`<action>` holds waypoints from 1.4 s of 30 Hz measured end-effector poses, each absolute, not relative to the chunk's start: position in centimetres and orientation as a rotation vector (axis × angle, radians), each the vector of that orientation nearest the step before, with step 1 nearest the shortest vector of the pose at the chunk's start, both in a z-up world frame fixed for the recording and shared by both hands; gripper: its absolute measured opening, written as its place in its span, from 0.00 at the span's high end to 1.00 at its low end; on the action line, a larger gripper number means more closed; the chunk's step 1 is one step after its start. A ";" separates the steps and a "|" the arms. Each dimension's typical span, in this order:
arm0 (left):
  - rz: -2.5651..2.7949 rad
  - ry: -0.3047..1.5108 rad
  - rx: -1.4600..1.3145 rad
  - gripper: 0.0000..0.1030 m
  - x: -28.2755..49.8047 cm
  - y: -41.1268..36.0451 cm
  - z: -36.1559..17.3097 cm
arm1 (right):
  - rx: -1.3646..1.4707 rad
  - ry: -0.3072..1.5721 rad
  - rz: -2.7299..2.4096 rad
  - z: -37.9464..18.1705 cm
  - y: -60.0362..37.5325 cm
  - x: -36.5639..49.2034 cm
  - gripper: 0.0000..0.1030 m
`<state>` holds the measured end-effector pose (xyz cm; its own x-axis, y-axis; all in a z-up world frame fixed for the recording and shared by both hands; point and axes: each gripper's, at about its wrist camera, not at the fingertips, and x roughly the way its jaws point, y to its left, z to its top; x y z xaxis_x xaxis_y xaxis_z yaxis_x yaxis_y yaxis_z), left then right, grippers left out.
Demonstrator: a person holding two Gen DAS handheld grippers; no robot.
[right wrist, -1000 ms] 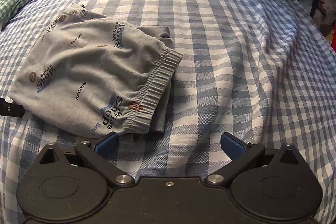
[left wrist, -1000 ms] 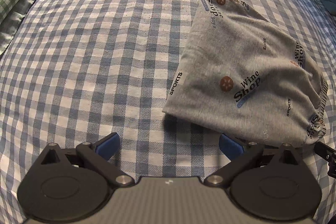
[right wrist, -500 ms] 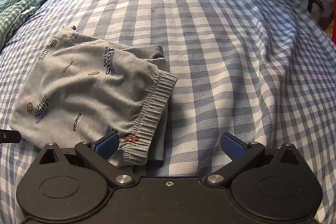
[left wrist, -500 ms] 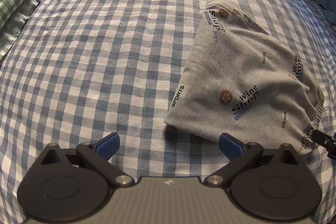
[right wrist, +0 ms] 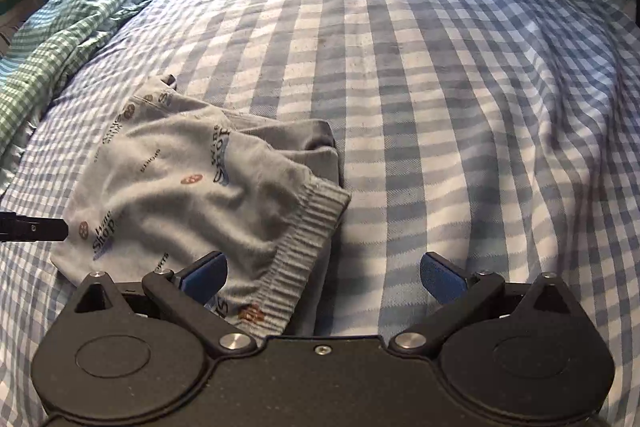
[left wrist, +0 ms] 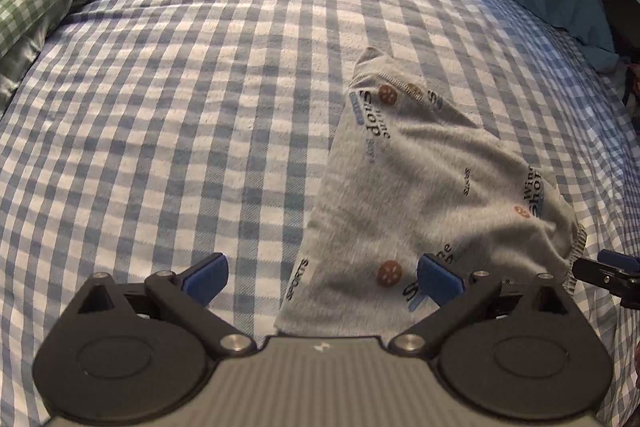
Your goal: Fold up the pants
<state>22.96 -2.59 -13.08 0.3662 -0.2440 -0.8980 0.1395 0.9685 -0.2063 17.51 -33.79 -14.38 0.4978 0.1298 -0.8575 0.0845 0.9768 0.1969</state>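
The grey printed pants [right wrist: 200, 195] lie folded on the blue checked bedsheet [right wrist: 440, 107], toward its near edge, with the left gripper [left wrist: 322, 277] spread open over their near corner and the right gripper [right wrist: 322, 273] spread open over their ribbed waistband [right wrist: 304, 251], neither holding cloth.

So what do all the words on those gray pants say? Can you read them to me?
"Wine Shop": printed several times on the gray pants, beside little brown round pictures.
"SPORTS": small black print near the pants' left edge in the left wrist view, and repeated elsewhere.
Tiny print under one "Shop": too small to read.
Print by the ribbed waistband at the right gripper: partly hidden, unreadable.
The checked bedsheet has no words.
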 end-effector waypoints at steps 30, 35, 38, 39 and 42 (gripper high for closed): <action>-0.239 1.311 -0.061 0.00 27.4 -8.1 -19.0 | 0.422 1.079 0.127 -17.4 -35.6 23.4 0.07; -0.260 1.367 -0.060 0.00 28.6 -8.1 -18.9 | 0.457 1.078 0.134 -17.2 -35.7 23.1 0.31; -0.272 1.401 -0.047 0.00 29.4 -7.4 -18.3 | 0.509 1.076 0.115 -17.3 -36.5 22.8 0.39; -0.268 1.409 -0.053 0.00 29.8 -6.9 -18.3 | 0.531 1.075 0.110 -17.4 -36.8 22.7 0.40; -0.251 1.394 -0.116 0.12 30.0 -5.6 -17.9 | 0.564 1.080 0.087 -17.4 -37.4 22.6 0.48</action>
